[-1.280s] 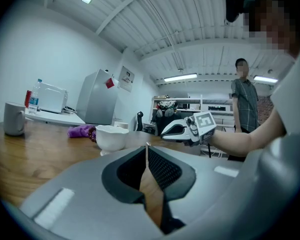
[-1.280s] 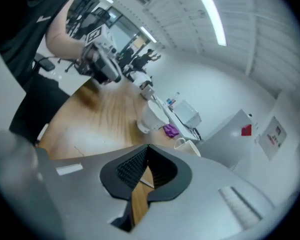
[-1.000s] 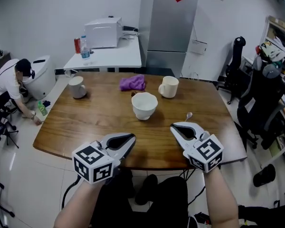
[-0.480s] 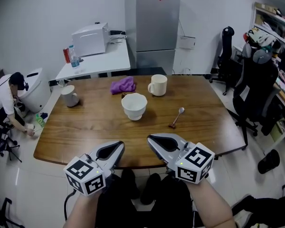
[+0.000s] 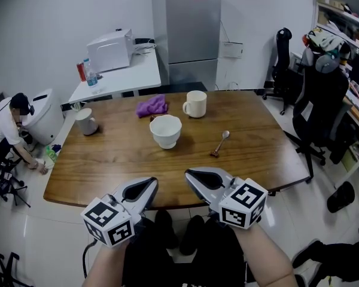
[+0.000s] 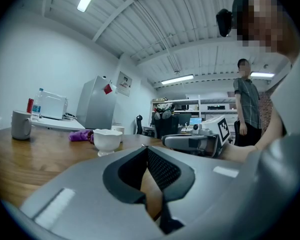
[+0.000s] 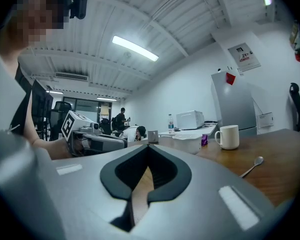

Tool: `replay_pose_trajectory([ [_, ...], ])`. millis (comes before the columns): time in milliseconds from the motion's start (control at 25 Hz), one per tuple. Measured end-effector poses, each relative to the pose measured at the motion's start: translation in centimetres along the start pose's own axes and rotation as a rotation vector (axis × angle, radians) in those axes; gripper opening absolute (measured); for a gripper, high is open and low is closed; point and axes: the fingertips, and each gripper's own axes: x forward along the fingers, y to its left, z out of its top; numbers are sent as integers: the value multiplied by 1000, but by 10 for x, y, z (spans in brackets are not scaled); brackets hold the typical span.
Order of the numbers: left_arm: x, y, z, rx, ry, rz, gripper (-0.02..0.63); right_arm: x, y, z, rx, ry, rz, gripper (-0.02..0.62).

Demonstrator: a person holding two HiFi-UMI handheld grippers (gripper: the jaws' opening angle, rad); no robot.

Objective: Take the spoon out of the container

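I am holding the left gripper (image 5: 152, 183) and the right gripper (image 5: 189, 173) over the near edge of the table (image 5: 107, 160), both with jaws pressed together on nothing. Farther out, the spoon (image 5: 221, 142) is lying on the wood, right of the white bowl (image 5: 166, 130) and apart from it.

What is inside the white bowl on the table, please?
Nothing shows inside the white bowl; its rim hides the near inner wall. The spoon lies apart on the table.
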Motion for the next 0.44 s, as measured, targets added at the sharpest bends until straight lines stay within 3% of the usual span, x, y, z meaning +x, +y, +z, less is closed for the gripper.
replay_pose_trajectory([
  [440,-1,-9,1,11,3,-4,12,-4,4,0,-6,-7,5,2],
])
